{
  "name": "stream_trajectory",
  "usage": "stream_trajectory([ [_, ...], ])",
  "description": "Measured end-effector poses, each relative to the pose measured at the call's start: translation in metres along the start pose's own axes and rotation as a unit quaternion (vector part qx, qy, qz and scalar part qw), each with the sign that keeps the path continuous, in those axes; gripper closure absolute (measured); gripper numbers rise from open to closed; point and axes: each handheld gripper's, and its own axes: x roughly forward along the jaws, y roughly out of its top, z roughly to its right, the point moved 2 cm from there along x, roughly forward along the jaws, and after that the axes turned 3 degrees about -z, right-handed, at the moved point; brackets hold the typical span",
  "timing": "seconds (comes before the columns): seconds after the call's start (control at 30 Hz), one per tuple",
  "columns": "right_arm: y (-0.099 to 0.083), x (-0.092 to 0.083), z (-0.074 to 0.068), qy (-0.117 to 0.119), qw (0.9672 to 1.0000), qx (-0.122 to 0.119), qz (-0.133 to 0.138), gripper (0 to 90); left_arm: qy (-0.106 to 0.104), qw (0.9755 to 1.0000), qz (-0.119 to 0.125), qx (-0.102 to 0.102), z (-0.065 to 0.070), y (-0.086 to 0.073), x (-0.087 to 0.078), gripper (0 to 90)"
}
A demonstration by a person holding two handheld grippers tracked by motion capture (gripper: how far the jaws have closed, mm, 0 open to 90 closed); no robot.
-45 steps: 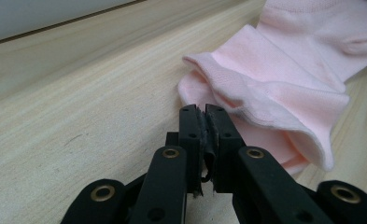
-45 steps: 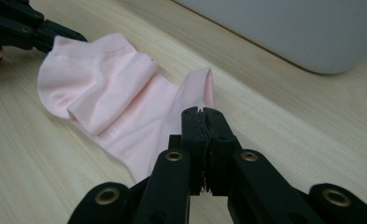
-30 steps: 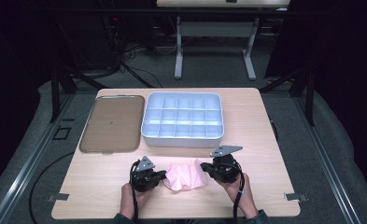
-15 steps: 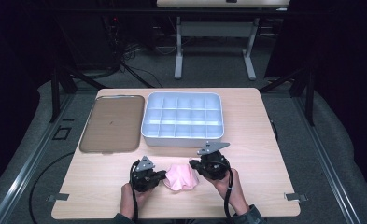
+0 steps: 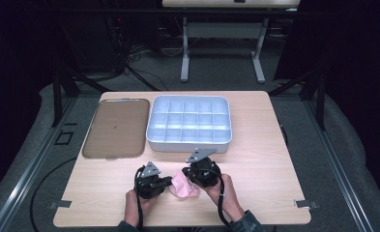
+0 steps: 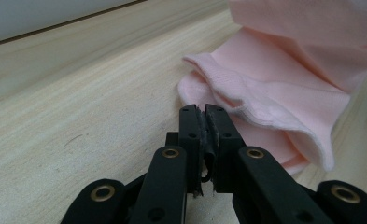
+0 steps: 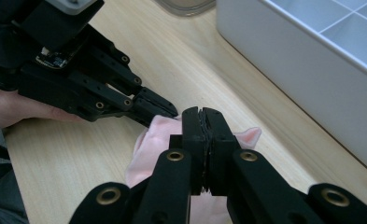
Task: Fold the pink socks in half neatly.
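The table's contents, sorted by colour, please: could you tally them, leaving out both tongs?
Pink: 1, the cloth
Brown: 1, the flat lid
Pale blue-grey: 1, the compartment box
Total: 3

The tray (image 5: pixel 116 126) lies left of the divided box (image 5: pixel 189 123); the cloth (image 5: pixel 182 183) lies before them.

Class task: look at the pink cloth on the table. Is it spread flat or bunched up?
Bunched up. The pink cloth lies in soft folds, its hemmed edges doubled over each other, between the two hand-held grippers.
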Motion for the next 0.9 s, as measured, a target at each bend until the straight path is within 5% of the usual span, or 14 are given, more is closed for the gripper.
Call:
stream_trajectory([
  [0.4,-0.012,0.028,-0.013,0.025,0.9983,-0.032,-0.042,84.6,0.000,1.0000,0.000,0.000,0.000,0.000,0.000,85.3],
  [0.43,-0.016,0.030,-0.013,0.037,0.9979,-0.033,-0.040,73.7,0.000,1.0000,0.000,0.000,0.000,0.000,0.000,85.3],
  [0.53,-0.017,0.018,-0.007,0.046,0.9986,-0.024,-0.007,61.6,0.001,1.0000,0.000,0.001,0.000,0.000,0.000,85.3],
  [0.67,-0.018,0.000,0.005,0.031,0.9995,-0.008,0.007,58.1,0.000,1.0000,0.000,0.001,0.000,0.000,0.000,85.3],
  [0.9,-0.025,0.018,0.013,0.017,0.9977,-0.008,-0.065,58.6,0.000,1.0000,0.000,0.000,0.000,0.000,0.000,85.3],
])
